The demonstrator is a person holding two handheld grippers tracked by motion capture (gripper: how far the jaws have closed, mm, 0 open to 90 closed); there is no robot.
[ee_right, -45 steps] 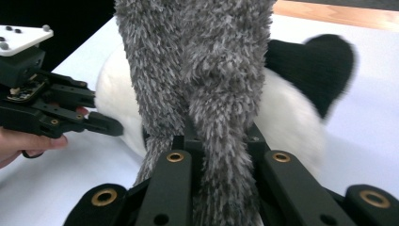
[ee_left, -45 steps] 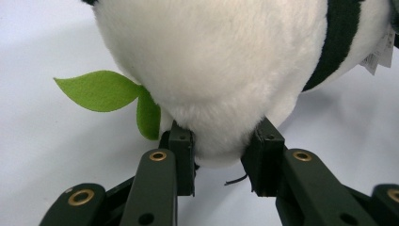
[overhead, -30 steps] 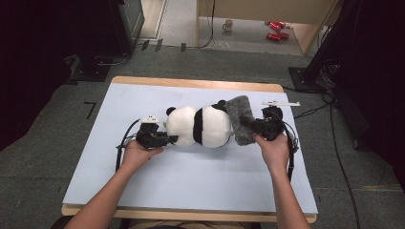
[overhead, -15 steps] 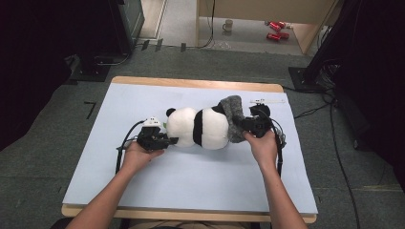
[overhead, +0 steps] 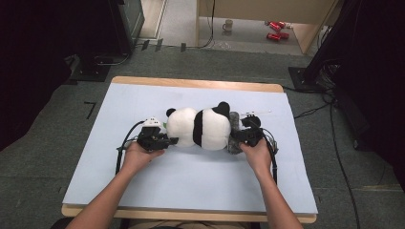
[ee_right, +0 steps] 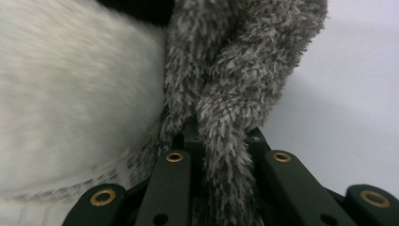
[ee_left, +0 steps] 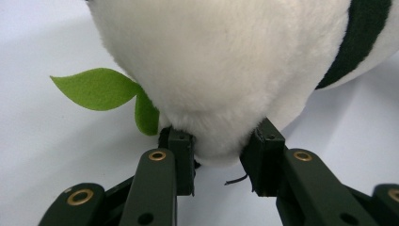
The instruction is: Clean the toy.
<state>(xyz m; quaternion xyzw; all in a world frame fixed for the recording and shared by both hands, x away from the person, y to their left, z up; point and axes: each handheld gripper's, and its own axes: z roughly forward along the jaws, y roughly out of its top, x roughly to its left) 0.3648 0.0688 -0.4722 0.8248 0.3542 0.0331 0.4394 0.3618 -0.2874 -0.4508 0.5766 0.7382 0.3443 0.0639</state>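
Drawing inward, the right gripper [overhead: 244,135] now presses its pinched grey fuzzy cloth [ee_right: 226,94] against the panda plush [overhead: 200,128] mid-table (likely wrapping it); the left gripper [ee_left: 216,160] clamps the plush's white end.

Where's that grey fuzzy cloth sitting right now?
In the high view the grey fuzzy cloth lies against the plush panda's right end, mid-table, pinched by the right gripper.

Both my grippers are boxed in: plush panda [overhead: 199,128] fills the gap ahead of the left gripper [overhead: 167,141], grey fuzzy cloth [overhead: 234,136] is wedged ahead of the right gripper [overhead: 239,137]. Behind and outboard of each, I see bare table [overhead: 191,181] — free room.
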